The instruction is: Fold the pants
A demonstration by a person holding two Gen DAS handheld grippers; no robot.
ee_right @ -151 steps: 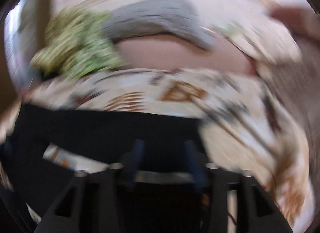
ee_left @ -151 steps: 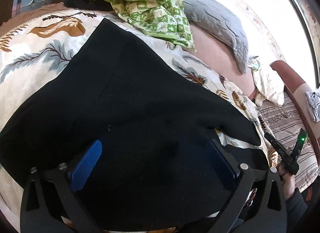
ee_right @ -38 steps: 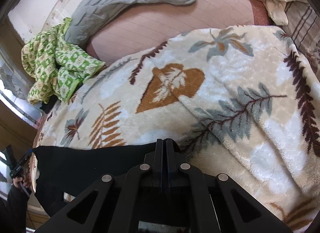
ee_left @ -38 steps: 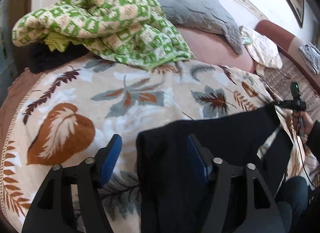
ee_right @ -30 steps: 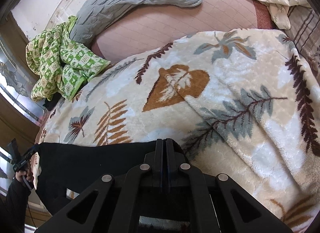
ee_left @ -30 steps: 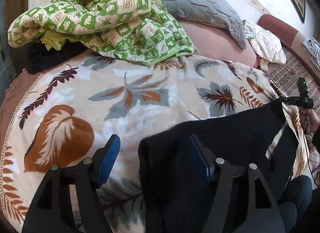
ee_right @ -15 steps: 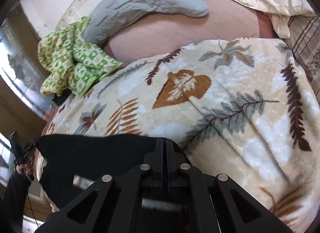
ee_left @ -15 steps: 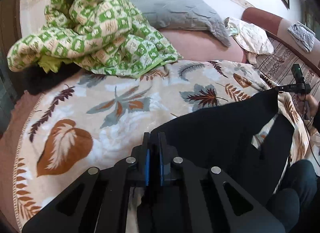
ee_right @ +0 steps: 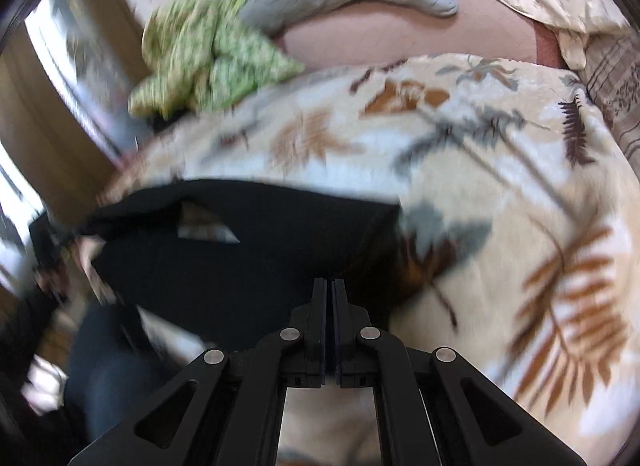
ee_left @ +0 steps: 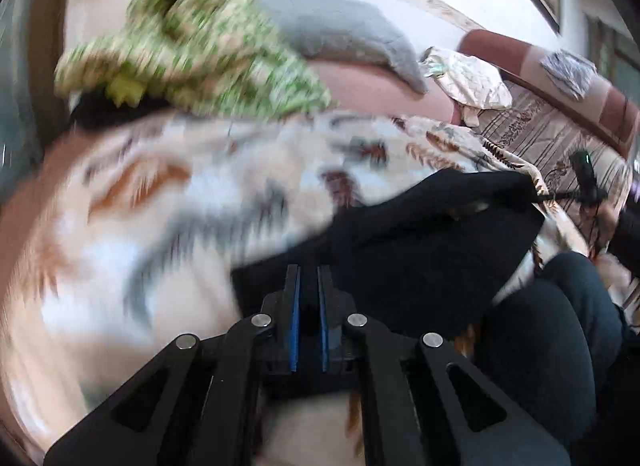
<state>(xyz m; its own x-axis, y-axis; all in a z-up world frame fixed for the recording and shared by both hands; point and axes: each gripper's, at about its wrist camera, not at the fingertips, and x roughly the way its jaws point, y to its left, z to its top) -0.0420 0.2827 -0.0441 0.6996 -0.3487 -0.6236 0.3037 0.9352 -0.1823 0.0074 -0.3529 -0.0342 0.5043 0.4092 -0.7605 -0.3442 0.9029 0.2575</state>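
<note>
The black pants [ee_left: 420, 250] hang stretched between my two grippers above the leaf-patterned blanket [ee_left: 168, 225]. My left gripper [ee_left: 307, 278] is shut on one corner of the pants. My right gripper [ee_right: 330, 286] is shut on the other corner; the pants [ee_right: 240, 250] spread to the left of it, with a gap in the cloth showing. Both views are blurred by motion. The right gripper also shows in the left wrist view [ee_left: 536, 197], at the far corner of the pants.
A green checked quilt [ee_left: 192, 45] and a grey pillow [ee_left: 344, 29] lie at the back of the bed. A cream cloth [ee_left: 472, 85] and a striped sofa [ee_left: 552, 137] are at the right. The person's legs [ee_left: 552, 338] are close below the pants.
The left gripper has closed on the pants corner. Both grippers have lifted and swung with the pants, blurring the views; the cloth is now off the blanket.
</note>
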